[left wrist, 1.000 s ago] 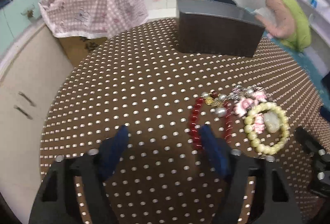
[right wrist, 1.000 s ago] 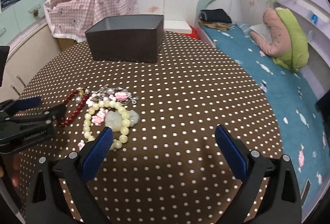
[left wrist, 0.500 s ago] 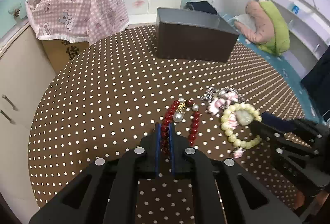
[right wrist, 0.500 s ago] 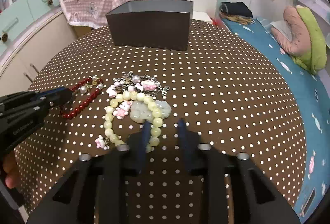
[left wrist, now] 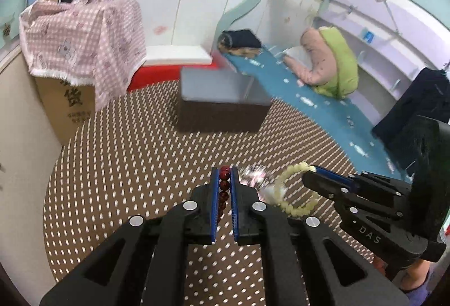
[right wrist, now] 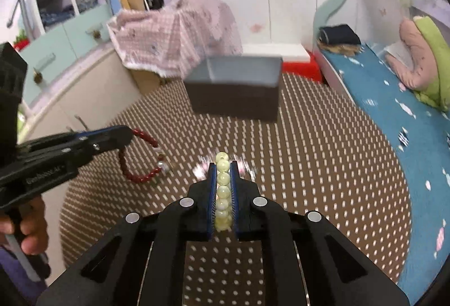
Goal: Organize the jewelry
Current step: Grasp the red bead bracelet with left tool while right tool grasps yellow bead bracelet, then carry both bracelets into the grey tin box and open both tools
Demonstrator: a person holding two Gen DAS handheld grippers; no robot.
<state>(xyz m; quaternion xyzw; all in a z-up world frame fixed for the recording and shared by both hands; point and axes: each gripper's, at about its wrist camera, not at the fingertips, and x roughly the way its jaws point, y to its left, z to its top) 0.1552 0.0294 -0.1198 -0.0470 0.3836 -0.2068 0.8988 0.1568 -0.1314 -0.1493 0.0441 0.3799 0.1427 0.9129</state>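
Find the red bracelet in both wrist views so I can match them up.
Left wrist: red bracelet sits low centre, pinched in the left gripper.
Right wrist: it hangs at mid-left from that gripper, clear of the table.
Shared landmark: the dark box, beyond it in both views.

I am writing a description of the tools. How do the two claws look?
Both the left claw and right claw are black angular frames with round silver rivets and thin blue pads on the fingers. White lettering marks each body's side. No cables or sleeves show.
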